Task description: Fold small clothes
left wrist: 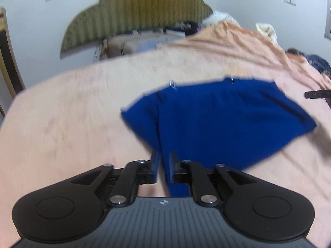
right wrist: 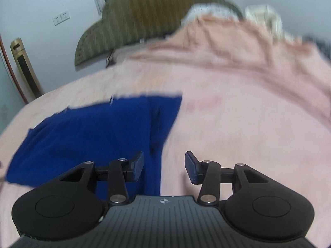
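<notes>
A small blue garment [left wrist: 217,119] lies spread on the pink bed sheet [left wrist: 72,113]. Its near left corner is drawn into a narrow strip that runs up between the fingers of my left gripper [left wrist: 164,165]. Those jaws stand a little apart. The strip lies against the right finger [left wrist: 172,167], and a thin slit shows beside the left one. In the right wrist view the same garment [right wrist: 93,136] fills the lower left. My right gripper [right wrist: 164,168] hangs open just above its right edge, with nothing pressed between the pads. Both views are blurred.
An olive striped headboard [left wrist: 140,14] stands behind the bed, with bags and clutter at its foot. Loose clothes [left wrist: 266,31] are piled at the back right. A gold upright unit [right wrist: 24,68] stands by the left wall. A dark bar [left wrist: 316,94] pokes in at the right edge.
</notes>
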The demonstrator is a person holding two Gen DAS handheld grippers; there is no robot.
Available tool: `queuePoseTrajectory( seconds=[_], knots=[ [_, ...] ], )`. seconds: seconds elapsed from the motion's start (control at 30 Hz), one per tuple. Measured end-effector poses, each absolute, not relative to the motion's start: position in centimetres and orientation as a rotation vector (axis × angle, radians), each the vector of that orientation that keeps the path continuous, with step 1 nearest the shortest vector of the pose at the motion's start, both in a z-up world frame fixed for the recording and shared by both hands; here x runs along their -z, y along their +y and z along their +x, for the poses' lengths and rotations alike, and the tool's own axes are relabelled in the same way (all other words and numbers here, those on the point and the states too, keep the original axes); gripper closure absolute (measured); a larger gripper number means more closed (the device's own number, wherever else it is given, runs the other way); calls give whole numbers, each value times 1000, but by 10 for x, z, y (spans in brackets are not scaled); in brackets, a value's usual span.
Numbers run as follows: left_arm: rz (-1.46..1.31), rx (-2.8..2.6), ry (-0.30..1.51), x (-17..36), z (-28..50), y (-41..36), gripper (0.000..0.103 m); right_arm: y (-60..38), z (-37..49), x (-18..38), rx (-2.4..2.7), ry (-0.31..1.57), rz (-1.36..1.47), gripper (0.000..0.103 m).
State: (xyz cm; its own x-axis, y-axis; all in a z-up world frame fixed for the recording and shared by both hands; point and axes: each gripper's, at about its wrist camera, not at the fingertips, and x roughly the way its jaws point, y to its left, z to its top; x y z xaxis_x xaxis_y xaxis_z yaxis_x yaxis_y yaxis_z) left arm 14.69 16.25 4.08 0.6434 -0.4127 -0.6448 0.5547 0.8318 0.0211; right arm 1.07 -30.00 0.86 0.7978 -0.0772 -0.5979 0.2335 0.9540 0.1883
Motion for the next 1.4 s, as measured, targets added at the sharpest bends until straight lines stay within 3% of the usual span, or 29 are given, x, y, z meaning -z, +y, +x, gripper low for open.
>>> queuePoseTrajectory(
  seconds=[0.07,0.1,0.13,0.33,0.5,0.6,0.67,0.73,0.93,1.1,1.23,1.4],
  knots=[
    [196,528,627,-52,160,144,57,-295,35,-18,134,601,239,57],
    [191,516,611,-55,166,133,37,-292,49,-20,109,591,233,56],
    [190,493,593,-55,174,117,29,-287,66,-20,83,592,224,54],
    [399,295,675,-4,230,22,29,-281,154,12,49,678,276,54],
    [375,196,698,22,239,23,29,-295,171,36,243,706,199,54],
    [323,181,695,14,231,30,29,-273,146,16,227,641,109,45],
    [302,172,702,12,227,34,29,-257,130,12,170,620,55,31],
    [277,173,723,10,224,39,29,-244,121,15,116,639,33,25],
    [236,159,766,11,207,50,29,-233,116,30,206,730,31,22],
    [220,163,790,14,196,58,29,-217,96,16,163,688,62,11],
    [224,169,794,14,186,62,29,-213,100,33,200,798,44,19],
    [227,171,794,13,181,65,29,-192,76,14,154,729,70,16]
  ],
)
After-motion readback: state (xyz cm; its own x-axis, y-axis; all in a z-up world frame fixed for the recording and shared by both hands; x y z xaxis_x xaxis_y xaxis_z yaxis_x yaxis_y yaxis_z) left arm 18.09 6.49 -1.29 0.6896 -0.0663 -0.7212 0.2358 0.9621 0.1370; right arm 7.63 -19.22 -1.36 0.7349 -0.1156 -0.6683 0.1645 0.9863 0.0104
